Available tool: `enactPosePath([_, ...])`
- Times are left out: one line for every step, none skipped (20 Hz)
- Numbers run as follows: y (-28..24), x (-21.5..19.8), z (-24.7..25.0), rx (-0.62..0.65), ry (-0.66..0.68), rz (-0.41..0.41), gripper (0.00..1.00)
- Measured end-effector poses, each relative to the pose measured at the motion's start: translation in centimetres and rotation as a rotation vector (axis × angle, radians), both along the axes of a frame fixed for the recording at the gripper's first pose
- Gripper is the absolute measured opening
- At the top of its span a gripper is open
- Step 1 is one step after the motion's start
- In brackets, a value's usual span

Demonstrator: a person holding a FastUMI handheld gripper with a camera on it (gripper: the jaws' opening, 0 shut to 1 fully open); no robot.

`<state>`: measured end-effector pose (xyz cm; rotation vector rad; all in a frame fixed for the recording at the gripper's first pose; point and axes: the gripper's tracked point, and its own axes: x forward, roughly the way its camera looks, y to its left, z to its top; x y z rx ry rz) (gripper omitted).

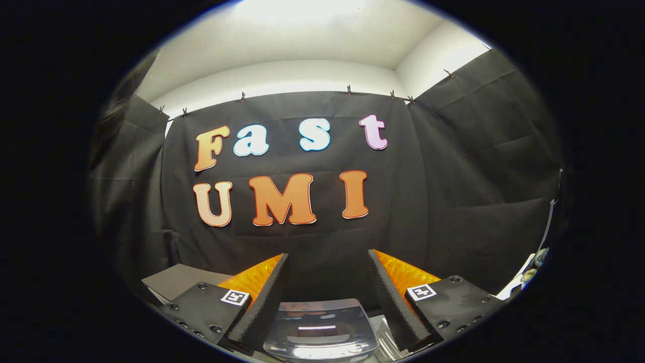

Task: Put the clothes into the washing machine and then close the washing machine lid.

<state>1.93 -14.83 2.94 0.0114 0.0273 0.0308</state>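
Observation:
My gripper (328, 258) is held high and level, its two fingers spread wide apart with nothing between them. Low between the fingers, close under the camera, sits the washing machine (321, 327). Its dark, glossy lid lies flat and reflects the light. No clothes can be made out in this view. Beyond the fingertips hangs the black cloth wall of the booth.
A grey flat surface (179, 279) lies beyond the left finger, at the foot of the cloth wall. A few small pale objects (529, 272) sit past the right finger near the side wall. White walls and ceiling rise above the cloth.

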Motion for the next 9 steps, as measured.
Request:
enactPosePath([0.0,-0.5,0.2,-0.009,-0.005,-0.002,0.98])
enactPosePath([-0.1,-0.9,0.5,-0.018,-0.01,-0.005,0.98])
enactPosePath([0.0,-1.2,0.7,-0.029,-0.015,-0.004,0.98])
enactPosePath([0.0,-1.4,1.0,-0.042,-0.018,-0.005,0.98])
enactPosePath([0.1,-1.5,1.2,-0.056,-0.024,-0.004,0.98])
enactPosePath([0.3,-1.7,1.6,-0.068,-0.028,0.0,0.98])
enactPosePath([0.6,-1.7,1.7,-0.079,-0.032,0.004,0.98])
enactPosePath([0.7,-1.8,1.8,-0.085,-0.037,0.004,0.98])
enactPosePath([0.9,-1.7,1.9,-0.087,-0.036,0.009,0.98])
